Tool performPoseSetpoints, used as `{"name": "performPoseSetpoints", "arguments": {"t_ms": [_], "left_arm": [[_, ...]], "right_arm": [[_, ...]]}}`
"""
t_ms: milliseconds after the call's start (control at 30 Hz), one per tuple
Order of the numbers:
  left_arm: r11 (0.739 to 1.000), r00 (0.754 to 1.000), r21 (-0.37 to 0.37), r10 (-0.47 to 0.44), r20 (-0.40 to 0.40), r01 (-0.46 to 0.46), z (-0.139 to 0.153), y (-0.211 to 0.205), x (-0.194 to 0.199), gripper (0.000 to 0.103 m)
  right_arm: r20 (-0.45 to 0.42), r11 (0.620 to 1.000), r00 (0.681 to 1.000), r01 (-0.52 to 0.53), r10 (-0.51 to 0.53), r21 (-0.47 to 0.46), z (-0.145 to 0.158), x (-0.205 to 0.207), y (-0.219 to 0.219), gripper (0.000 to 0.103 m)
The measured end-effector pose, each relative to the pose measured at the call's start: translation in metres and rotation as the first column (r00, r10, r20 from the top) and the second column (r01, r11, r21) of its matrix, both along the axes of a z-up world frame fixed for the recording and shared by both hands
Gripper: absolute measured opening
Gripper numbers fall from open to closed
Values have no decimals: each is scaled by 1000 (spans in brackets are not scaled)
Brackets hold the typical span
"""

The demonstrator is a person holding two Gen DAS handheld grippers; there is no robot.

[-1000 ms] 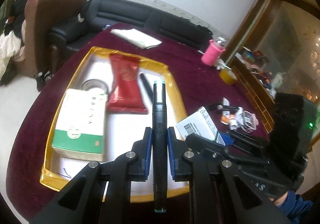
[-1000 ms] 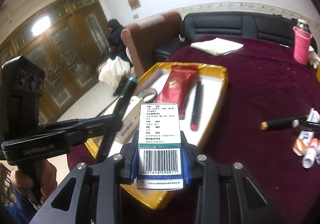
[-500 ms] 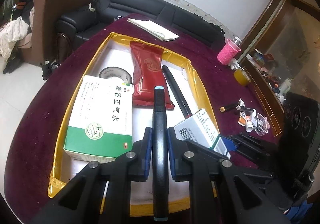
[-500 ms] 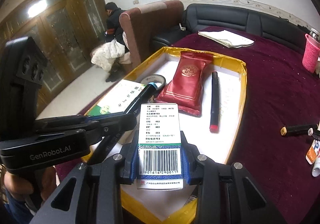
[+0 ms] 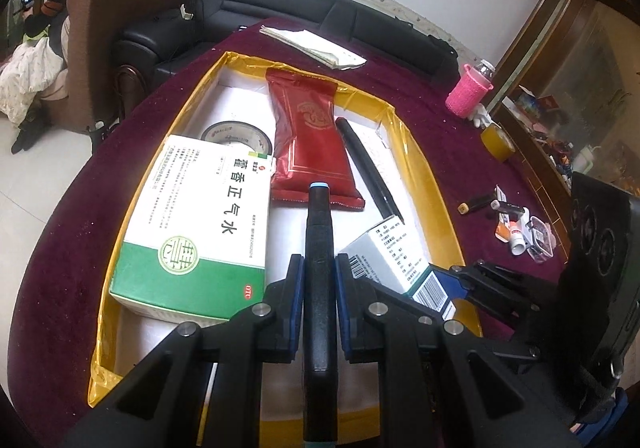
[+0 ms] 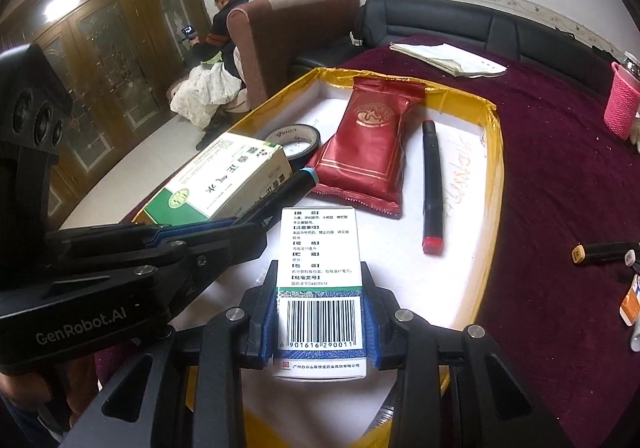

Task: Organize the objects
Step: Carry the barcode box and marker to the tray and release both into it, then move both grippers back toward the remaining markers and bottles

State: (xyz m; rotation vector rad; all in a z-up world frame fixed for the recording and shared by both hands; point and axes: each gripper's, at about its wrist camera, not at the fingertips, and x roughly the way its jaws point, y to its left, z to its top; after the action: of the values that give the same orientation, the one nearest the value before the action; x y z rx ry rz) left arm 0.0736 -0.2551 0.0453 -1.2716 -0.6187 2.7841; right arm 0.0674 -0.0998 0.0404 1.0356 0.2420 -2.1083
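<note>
My left gripper (image 5: 318, 280) is shut on a black marker with a blue tip (image 5: 319, 232), held over the near part of a white tray with a yellow rim (image 5: 416, 151). My right gripper (image 6: 320, 312) is shut on a small white medicine box with a barcode (image 6: 320, 260), also above the tray's near end (image 6: 490, 175). In the tray lie a large green-and-white medicine box (image 5: 200, 224), a roll of black tape (image 5: 236, 135), a red foil pouch (image 5: 310, 135) and a black pen with a red end (image 6: 432, 183). The marker (image 6: 292, 187) and left gripper (image 6: 256, 224) show at the left of the right wrist view.
The tray rests on a round table with a dark red cloth (image 5: 452, 151). Loose markers and small tubes (image 5: 508, 215) lie to the right of the tray. A pink-sleeved bottle (image 5: 468, 91), a tape roll (image 5: 498, 139) and folded papers (image 5: 316, 47) sit farther back. A person (image 6: 224, 19) sits beyond an armchair.
Both grippers have come down and forward over the tray with the marker and small box still held. The tray and its contents look larger and nearer.
</note>
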Motion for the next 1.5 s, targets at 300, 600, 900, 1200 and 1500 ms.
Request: {"name": "performPoseSetpoints", "arguments": {"t_ms": [300,600,900,1200,1500], "left_arm": [[1000,1000,-7,-12,2,12,2,3,1,22],[1000,999,-17,-20,-38,19,17,11,9,61],[1000,996,-1,24,-91,-24,36,6,22,71],[999,993,-53,-18,-119,12,55,36,22,72],[984,985,-143,-126,-117,108,75,98,10,77]], "right_arm": [[-42,997,999,-19,22,69,-8,6,-14,38],[-111,990,993,-30,46,138,-3,17,-15,61],[-181,999,984,13,-4,50,26,25,13,72],[-170,992,980,91,-105,-88,56,16,69,75],[-144,957,958,217,-247,-193,75,-10,156,76]]}}
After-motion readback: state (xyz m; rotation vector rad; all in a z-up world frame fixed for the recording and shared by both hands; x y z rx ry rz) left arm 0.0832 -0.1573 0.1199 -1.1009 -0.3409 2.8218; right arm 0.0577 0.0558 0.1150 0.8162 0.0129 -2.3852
